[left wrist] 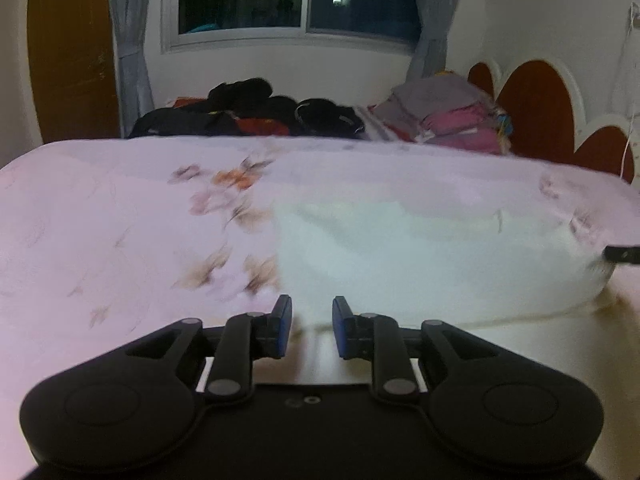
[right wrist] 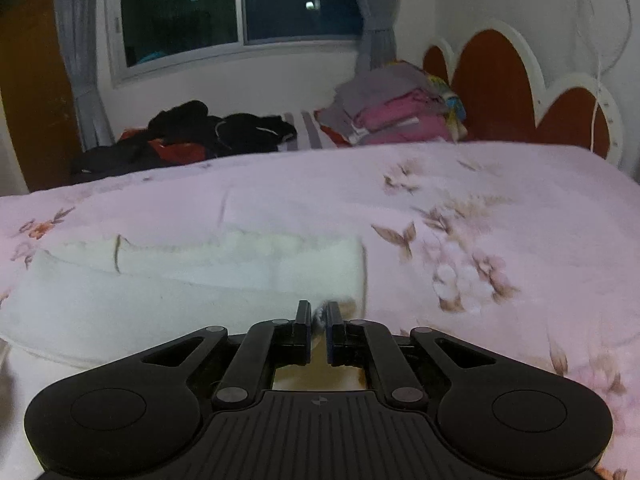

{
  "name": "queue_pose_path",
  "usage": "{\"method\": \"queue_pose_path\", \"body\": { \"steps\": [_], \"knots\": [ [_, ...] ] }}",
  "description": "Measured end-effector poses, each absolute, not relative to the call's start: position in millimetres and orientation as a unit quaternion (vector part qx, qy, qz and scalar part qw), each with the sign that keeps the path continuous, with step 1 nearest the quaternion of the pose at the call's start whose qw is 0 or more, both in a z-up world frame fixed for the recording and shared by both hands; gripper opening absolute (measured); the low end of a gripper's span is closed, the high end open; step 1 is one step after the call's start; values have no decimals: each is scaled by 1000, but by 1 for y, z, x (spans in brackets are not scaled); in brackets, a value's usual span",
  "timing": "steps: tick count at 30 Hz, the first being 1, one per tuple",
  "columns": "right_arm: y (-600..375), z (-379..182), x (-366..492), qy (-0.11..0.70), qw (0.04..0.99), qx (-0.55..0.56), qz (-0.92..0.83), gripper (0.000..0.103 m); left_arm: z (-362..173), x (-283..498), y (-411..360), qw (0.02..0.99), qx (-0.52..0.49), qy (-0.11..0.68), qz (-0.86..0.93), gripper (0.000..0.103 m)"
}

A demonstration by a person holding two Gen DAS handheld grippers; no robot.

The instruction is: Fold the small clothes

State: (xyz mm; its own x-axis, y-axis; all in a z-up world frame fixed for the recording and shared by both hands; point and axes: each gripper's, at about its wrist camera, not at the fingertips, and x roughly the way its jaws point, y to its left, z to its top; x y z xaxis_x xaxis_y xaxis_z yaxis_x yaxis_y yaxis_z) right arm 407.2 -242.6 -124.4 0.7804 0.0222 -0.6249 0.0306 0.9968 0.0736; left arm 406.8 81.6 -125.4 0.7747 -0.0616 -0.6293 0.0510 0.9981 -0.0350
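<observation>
Cloth [right wrist: 192, 280] corner between right tool [right wrist: 319, 322] (pinched)

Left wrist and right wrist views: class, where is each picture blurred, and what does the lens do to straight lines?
Left wrist view: motion blur smears the floral bedspread and white garment; the left gripper stays sharp. Right wrist view: milder blur, the window frame bows from fisheye distortion, and the right gripper is crisp.
</observation>
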Motion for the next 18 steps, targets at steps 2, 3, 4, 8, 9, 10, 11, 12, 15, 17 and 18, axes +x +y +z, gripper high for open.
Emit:
{"method": "queue_pose_path", "body": {
  "steps": [2, 3, 4, 8, 9, 10, 11, 12, 15, 17, 18],
  "knots": [
    [-237, -125, 415, 335, 941, 39, 2, 5, -128, 424, 73, 942, -11, 334, -32, 23],
    [-235, -126, 418, 335, 942, 35, 0, 5, -131, 431, 70, 942, -11, 334, -31, 23],
    [-233, -126, 420, 334, 942, 32, -3, 6, -134, 440, 68, 941, -13, 337, -28, 23],
    [-242, -126, 415, 314, 948, 26, -41, 83, -144, 469, 67, 937, -27, 347, -16, 23],
    [-244, -123, 413, 304, 952, 23, -37, 83, -146, 474, 67, 937, -28, 348, -16, 23],
    [-244, -122, 413, 303, 952, 23, -31, 83, -148, 477, 66, 937, -28, 348, -14, 23],
    [-243, -121, 414, 301, 953, 25, -21, 78, -150, 482, 66, 937, -25, 349, -12, 23],
    [-240, -121, 417, 302, 953, 24, -14, 67, -152, 485, 65, 936, -23, 350, -10, 23],
    [-226, -128, 430, 319, 947, 27, 17, 45, -159, 495, 63, 933, -21, 358, -6, 23],
    [-214, -140, 441, 338, 940, 20, 34, 43, -165, 499, 62, 933, -17, 361, -6, 25],
    [-211, -146, 446, 347, 937, 16, 35, 43, -168, 500, 64, 931, -17, 364, -5, 27]
  ]
}}
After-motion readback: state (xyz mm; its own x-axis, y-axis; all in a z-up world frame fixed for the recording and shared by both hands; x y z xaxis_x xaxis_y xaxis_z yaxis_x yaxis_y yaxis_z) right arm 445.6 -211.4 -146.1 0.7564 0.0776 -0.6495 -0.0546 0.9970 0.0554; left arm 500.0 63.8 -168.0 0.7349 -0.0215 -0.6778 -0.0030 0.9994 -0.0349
